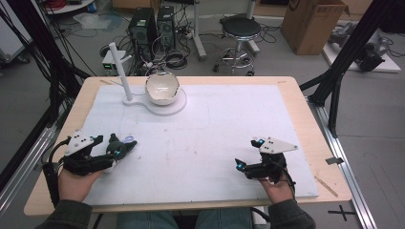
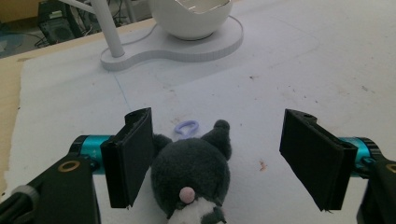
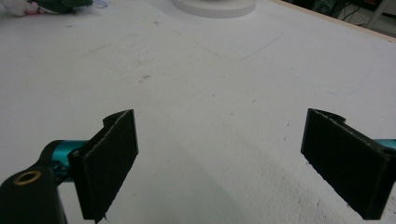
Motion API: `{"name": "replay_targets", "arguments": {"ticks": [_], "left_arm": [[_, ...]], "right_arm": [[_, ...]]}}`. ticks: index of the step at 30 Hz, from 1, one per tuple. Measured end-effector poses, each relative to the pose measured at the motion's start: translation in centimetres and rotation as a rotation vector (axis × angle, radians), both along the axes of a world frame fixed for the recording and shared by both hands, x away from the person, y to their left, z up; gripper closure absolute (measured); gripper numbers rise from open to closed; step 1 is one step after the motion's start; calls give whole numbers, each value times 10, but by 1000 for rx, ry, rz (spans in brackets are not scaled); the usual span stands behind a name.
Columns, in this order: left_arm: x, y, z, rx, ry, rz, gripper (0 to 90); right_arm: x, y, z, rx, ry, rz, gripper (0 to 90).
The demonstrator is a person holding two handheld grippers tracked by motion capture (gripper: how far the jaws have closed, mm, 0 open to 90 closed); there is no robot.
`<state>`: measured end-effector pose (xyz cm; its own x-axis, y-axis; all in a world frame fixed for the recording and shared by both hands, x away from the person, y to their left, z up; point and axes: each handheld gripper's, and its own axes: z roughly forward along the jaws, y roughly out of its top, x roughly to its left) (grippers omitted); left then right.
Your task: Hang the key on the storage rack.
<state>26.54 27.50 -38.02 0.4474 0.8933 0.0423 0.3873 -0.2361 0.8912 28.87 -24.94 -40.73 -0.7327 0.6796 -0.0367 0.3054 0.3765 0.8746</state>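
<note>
A dark grey plush toy (image 2: 191, 172) with a pink nose and a purple loop (image 2: 187, 127) lies on the white mat between the jaws of my left gripper (image 2: 218, 130). That gripper is open: the left jaw touches the toy and the right jaw stands well apart from it. In the high view the toy (image 1: 118, 147) and left gripper (image 1: 119, 149) sit at the mat's near left. My right gripper (image 1: 247, 153) rests at the near right, open with nothing between its fingers (image 3: 112, 158). The toy (image 3: 60, 5) appears far off in the right gripper view.
A white egg-shaped bowl (image 1: 162, 88) sits on a flat white base (image 1: 165, 107) with an upright post (image 1: 119, 67) at the mat's far left. The white mat (image 1: 215, 124) covers most of the wooden table (image 1: 305, 109). Computers, a stool and boxes stand on the floor beyond.
</note>
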Motion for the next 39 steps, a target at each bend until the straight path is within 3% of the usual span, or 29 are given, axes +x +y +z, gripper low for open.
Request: {"name": "replay_targets", "arguments": {"ticks": [17,39], "left_arm": [[9,6,-21,34,73,18,311],[14,3,-38,101,160,48,325]], "right_arm": [[-1,0,0,1,0,2,102],[-1,1,-1,-1,-2,10,103]]}}
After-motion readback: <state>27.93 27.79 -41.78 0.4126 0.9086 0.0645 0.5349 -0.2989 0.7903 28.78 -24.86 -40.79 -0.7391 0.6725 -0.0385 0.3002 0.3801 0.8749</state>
